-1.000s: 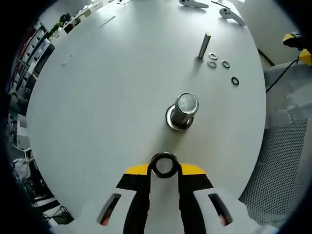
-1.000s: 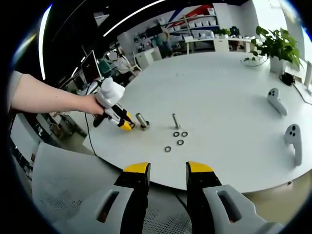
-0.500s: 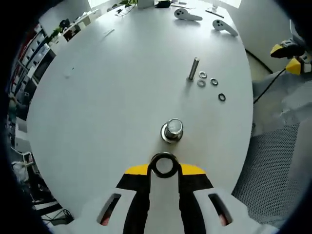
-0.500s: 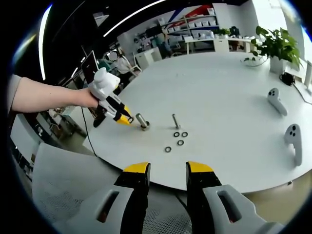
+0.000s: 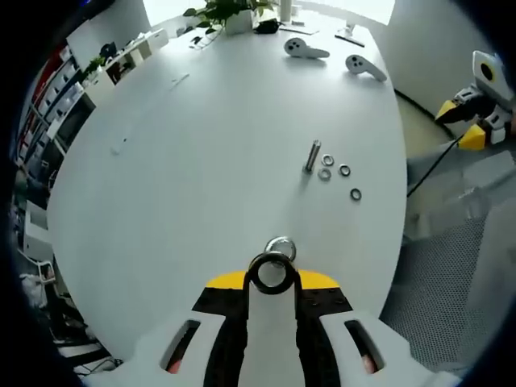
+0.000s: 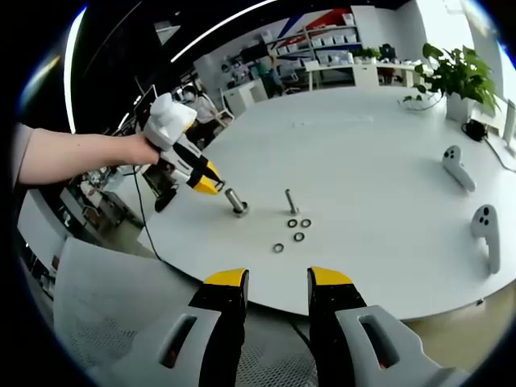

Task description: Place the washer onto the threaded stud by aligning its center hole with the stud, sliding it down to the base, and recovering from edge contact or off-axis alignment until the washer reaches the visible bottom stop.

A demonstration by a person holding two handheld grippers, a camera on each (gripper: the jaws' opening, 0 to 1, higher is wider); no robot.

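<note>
left gripper view: the left claw (image 5: 272, 278) is clamped on a washer (image 5: 272, 272), held above the white table (image 5: 201, 161) and right over a thick stud (image 5: 280, 246). a thin stud (image 5: 312, 156) stands farther off with four loose washers (image 5: 339, 170) beside it.

right gripper view: the right claw (image 6: 276, 278) hangs open and empty off the table's edge. the left claw (image 6: 206, 184) hovers just beside the thick stud (image 6: 236, 201).

- Bright, even light floods my white table (image 5: 201, 161); shadows under things are short and faint.
- Window glare whitens the far edge.
- A ceiling light strip (image 6: 222, 26) glows.
- Fisheye bends straight lines near the edges.
</note>
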